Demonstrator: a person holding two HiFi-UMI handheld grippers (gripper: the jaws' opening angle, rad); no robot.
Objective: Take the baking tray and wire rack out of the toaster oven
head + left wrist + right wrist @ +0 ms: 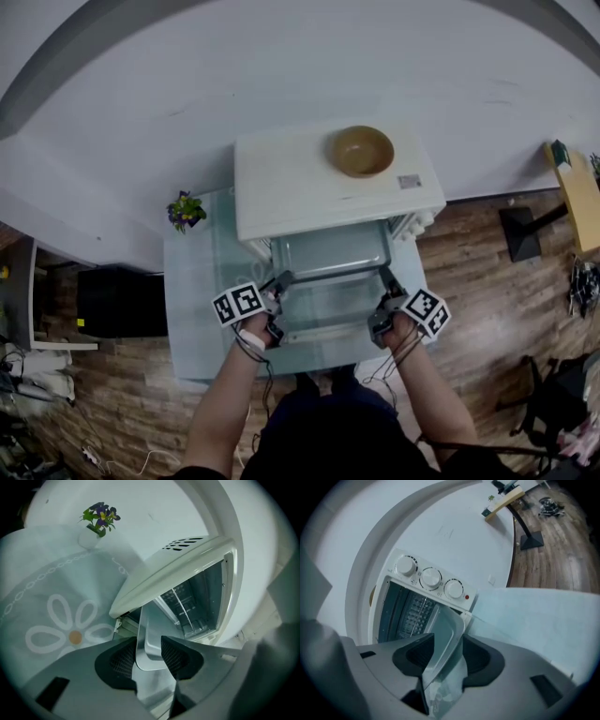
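The white toaster oven (337, 183) stands with its door down. The silver baking tray (328, 305) sticks out of its mouth over the lowered door. My left gripper (277, 305) is at the tray's left front corner. In the left gripper view the tray's rim (149, 637) fills the gap of the left gripper (147, 656), with both pads against it. My right gripper (384, 307) is at the right front corner. There the tray's rim (446, 630) runs between the jaws of the right gripper (443, 656), which stand apart from it. Thin wire rods (182, 609) show inside the cavity.
A brown bowl (360, 151) sits on top of the oven. A small potted plant (186, 210) stands at the table's back left. The pale table (192, 281) bears a flower pattern (70, 620). The oven's knobs (431, 577) are on its right side. Wooden floor lies around.
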